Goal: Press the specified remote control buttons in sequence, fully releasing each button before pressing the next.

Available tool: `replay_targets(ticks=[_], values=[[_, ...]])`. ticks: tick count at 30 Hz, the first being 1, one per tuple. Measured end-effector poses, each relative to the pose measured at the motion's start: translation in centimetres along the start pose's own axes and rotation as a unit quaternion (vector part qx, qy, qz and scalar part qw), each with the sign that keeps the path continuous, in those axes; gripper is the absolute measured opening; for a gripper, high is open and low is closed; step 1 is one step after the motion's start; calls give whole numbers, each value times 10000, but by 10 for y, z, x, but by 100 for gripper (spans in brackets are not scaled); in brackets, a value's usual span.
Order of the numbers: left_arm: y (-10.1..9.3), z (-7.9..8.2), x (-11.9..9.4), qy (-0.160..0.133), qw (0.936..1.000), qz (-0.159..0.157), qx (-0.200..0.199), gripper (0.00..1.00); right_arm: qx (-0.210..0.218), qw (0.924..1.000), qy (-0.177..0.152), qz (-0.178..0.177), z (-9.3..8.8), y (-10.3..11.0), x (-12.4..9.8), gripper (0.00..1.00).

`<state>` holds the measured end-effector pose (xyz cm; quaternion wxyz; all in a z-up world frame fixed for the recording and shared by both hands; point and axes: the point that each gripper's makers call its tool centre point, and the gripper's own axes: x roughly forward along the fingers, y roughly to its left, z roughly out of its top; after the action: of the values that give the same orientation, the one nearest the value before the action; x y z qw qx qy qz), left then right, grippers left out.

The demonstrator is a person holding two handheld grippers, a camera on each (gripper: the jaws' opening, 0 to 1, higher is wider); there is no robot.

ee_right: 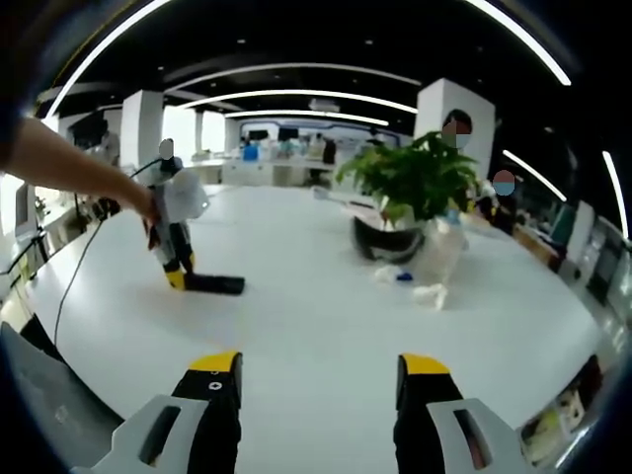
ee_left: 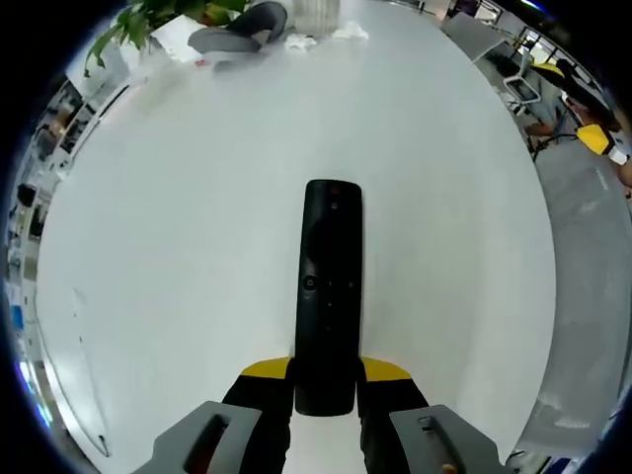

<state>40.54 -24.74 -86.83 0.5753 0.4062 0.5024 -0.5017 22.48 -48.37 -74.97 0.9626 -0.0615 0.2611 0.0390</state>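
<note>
A long black remote (ee_left: 329, 296) lies flat on the white table (ee_left: 178, 247), pointing away from me. My left gripper (ee_left: 326, 371) is shut on its near end, one yellow-tipped jaw on each side. In the right gripper view the same remote (ee_right: 215, 284) rests on the table at the left, with the left gripper (ee_right: 178, 276) standing over its end in a person's hand (ee_right: 148, 209). My right gripper (ee_right: 319, 365) hovers open above the table's near side, nothing between its fingers, well apart from the remote.
A potted plant (ee_right: 405, 188) in a dark pot stands at mid-table with white crumpled paper (ee_right: 427, 292) beside it. A thin cable (ee_right: 74, 286) runs down the left. The table's curved edge (ee_left: 553, 296) lies to the right, office chairs (ee_left: 592, 133) beyond.
</note>
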Motion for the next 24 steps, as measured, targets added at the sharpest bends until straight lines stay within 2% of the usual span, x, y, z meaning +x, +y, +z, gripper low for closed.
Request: replay_targets(ticks=[8, 17, 24], values=[[9, 2, 0, 39, 10000, -5, -10, 24, -24, 10000, 40, -32, -2, -1, 0, 60], [16, 3, 1, 313, 9994, -88, 97, 24, -48, 9999, 70, -80, -3, -3, 1, 61], [24, 4, 1, 305, 9995, -73, 68, 24, -60, 9999, 106, -103, -5, -4, 2, 60]])
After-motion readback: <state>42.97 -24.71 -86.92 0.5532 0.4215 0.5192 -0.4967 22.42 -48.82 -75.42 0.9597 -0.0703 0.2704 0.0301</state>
